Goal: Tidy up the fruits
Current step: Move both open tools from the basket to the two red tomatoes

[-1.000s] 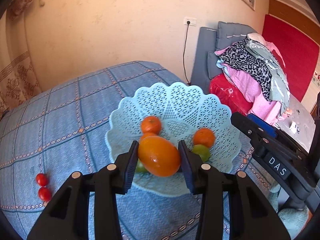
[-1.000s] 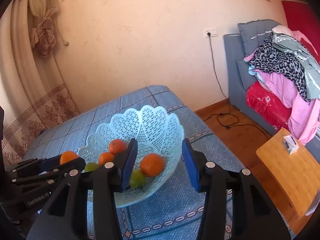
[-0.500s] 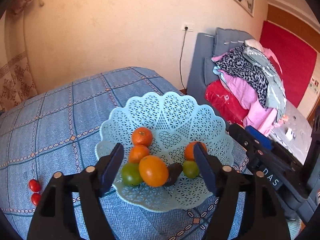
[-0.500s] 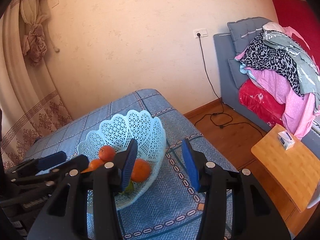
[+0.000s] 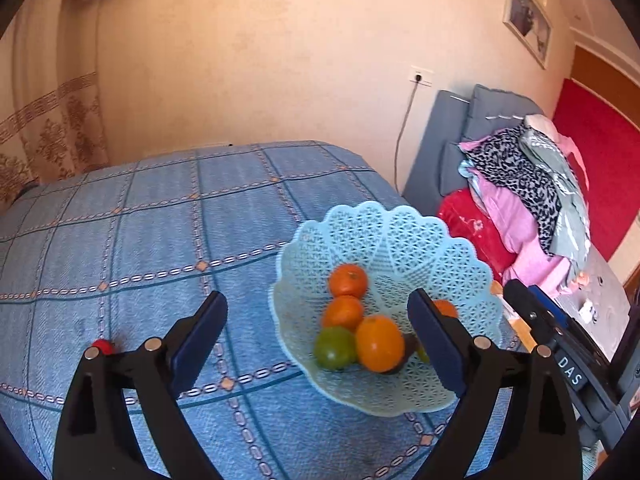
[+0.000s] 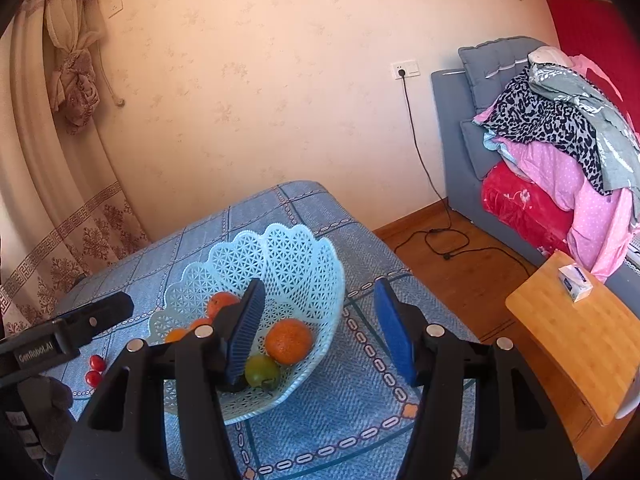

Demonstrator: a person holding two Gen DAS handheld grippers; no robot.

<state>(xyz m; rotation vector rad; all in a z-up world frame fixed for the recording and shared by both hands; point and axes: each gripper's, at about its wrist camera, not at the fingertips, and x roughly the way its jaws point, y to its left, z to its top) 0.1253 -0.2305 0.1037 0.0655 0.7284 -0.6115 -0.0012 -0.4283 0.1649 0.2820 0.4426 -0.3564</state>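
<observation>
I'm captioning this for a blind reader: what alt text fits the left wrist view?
A pale blue lattice basket on a blue checked cloth holds oranges and a green fruit. The left claw is opening in front, nothing gripped. One small red fruit lies outside.

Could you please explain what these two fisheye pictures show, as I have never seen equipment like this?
There is no robot here: a person carries a hand-held black gripper with two blue-padded jaws in each hand, and a camera on each looks forward along them. One picture is from the left gripper, the other from the right gripper. Each also shows the other gripper at its edge.

Both look at a blue checked cloth that bears a pale blue lattice plastic basket. In the basket lie several round orange fruits and a round green fruit. Two small red tomatoes lie on the cloth beside it.

Nothing is held: the jaws of both grippers are opening, with no fruit between them.
</observation>
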